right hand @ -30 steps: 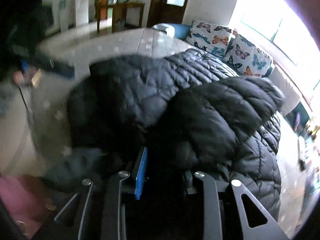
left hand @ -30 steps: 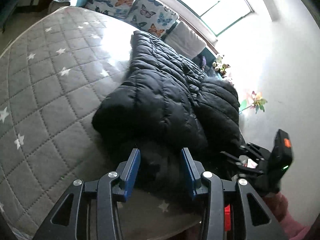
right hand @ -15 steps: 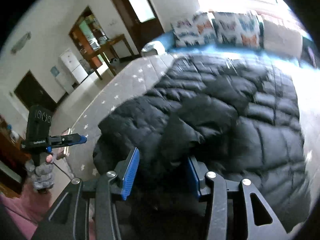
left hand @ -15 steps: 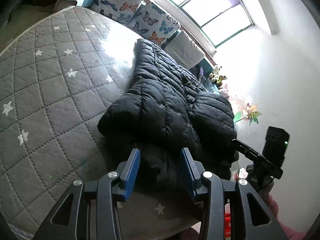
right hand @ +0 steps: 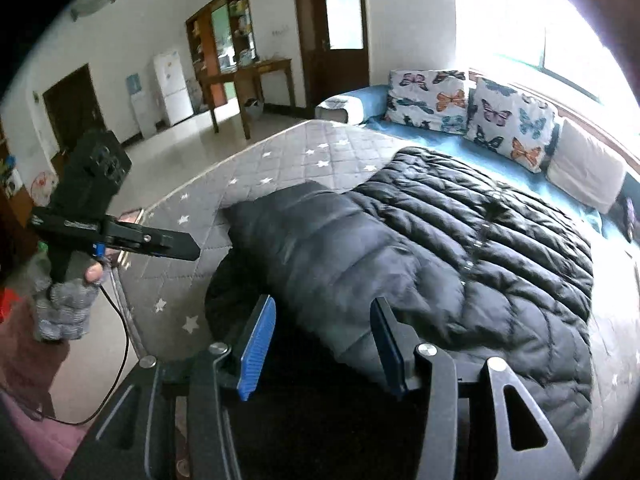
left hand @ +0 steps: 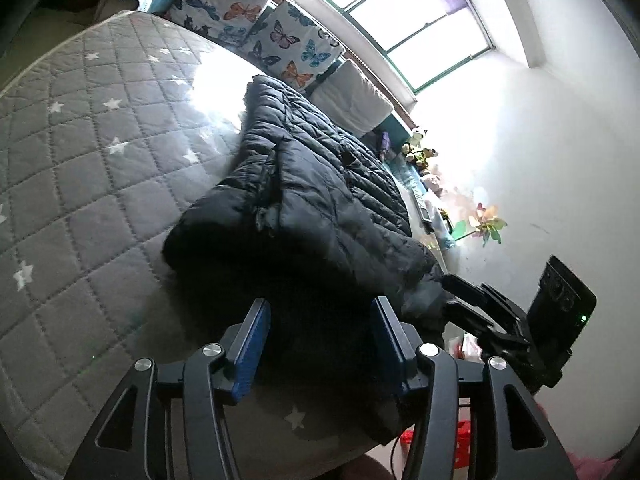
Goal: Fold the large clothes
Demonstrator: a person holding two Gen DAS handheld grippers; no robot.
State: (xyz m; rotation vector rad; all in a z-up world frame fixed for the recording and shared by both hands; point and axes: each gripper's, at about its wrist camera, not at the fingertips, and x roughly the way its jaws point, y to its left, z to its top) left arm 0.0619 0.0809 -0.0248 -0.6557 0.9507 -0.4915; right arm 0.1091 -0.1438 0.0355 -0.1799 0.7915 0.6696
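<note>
Jacket: the black quilted puffer jacket (right hand: 460, 264) is lying on the grey star-quilted mattress (left hand: 92, 168), sleeves folded inward for compactness.
Left gripper (left hand: 320, 340): jaws are opening, gripping nothing.
Right gripper (right hand: 324, 340): jaws are opening, releasing the jacket.

hidden: jacket (left hand: 320, 208) near hem, shadowed | washed out: window (right hand: 560, 20)

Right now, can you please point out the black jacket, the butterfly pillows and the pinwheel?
jacket (right hand: 460, 248): right wrist view, on its quilted back.
pillows (right hand: 512, 124): right wrist view, on the front of the right pillow.
pinwheel (left hand: 486, 222): left wrist view, on its coloured blades by the wall.
</note>
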